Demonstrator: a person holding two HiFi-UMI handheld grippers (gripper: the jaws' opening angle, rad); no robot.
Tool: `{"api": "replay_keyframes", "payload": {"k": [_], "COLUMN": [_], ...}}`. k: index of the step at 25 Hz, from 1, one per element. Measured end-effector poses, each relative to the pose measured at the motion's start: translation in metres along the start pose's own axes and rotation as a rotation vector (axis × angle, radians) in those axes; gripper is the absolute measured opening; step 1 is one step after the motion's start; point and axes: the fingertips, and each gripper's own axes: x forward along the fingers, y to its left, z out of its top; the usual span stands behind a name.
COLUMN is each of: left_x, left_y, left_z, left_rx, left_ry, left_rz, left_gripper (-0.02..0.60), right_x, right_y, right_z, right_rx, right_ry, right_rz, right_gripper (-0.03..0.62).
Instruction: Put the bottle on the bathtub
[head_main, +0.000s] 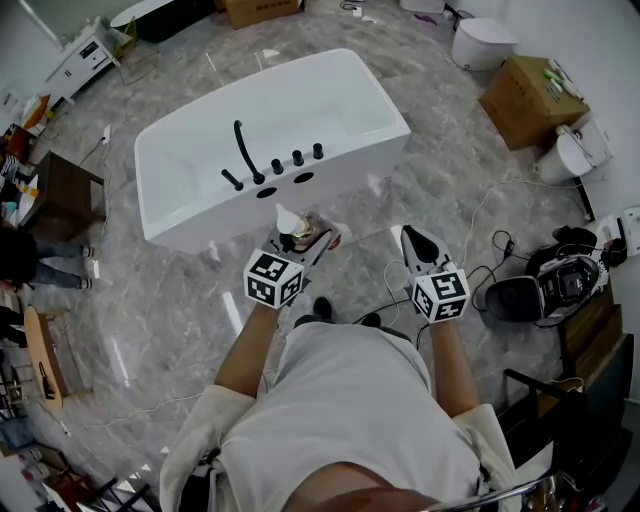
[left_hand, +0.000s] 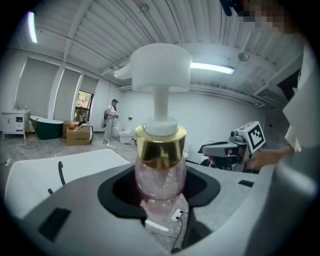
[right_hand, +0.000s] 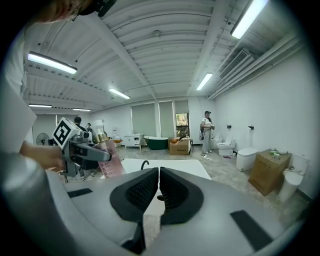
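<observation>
Pump bottle (left_hand: 160, 172) sits clenched in my left gripper (head_main: 303, 238), near the bathtub (head_main: 350, 110); my right gripper (right_hand: 158, 186) has its jaws together, empty.

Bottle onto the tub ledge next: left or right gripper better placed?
Left. The left gripper holds the pump bottle upright, right in front of the bathtub. The right gripper is shut and empty, off to the side.

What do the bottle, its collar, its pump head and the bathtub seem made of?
The bottle looks clear pink-tinted plastic, possibly glass: see-through, sparkly inside. Its collar is mirror-shiny gold, metal or metallised plastic. The pump head seems matte white plastic. The bathtub is glossy white, acrylic or ceramic.
</observation>
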Motion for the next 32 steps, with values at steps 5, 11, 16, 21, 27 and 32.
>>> {"api": "replay_keyframes", "payload": {"k": [5,11,16,21,27,32], "left_x": [-0.01,-0.02,-0.02,-0.017,-0.004,0.027], "left_y": [0.019,0.044,0.06,0.064,0.071,0.073], "left_z": [-0.011,-0.012,-0.015,-0.01,-0.008,-0.002], "left_rx": [0.005,0.019,0.037,0.038,0.032,0.021], "left_ry": [0.016,0.033,0.052,0.043,0.051,0.06], "left_rz": [-0.025,-0.06,-0.075,-0.082,-0.085,-0.078], "left_gripper": [0.216,0.216,0.216,0.216,0.216,0.216], "right_x": [0.015,0.036,0.048,0.055,0.066,0.079], "right_y": [0.017,0.03,0.035,0.034,0.017,-0.018], "right_z": [-0.011,-0.006,-0.003,-0.006,-0.012,-0.014], "right_rx": [0.007,0.016,-0.014,-0.009,0.024,0.05], "right_ry": [0.021,0.011,0.019,0.039,0.063,0.068], "right_rz": [-0.022,-0.067,-0.076,-0.082,-0.109,-0.107], "right_gripper": [0.034,0.034,0.034,0.034,0.034,0.034]}}
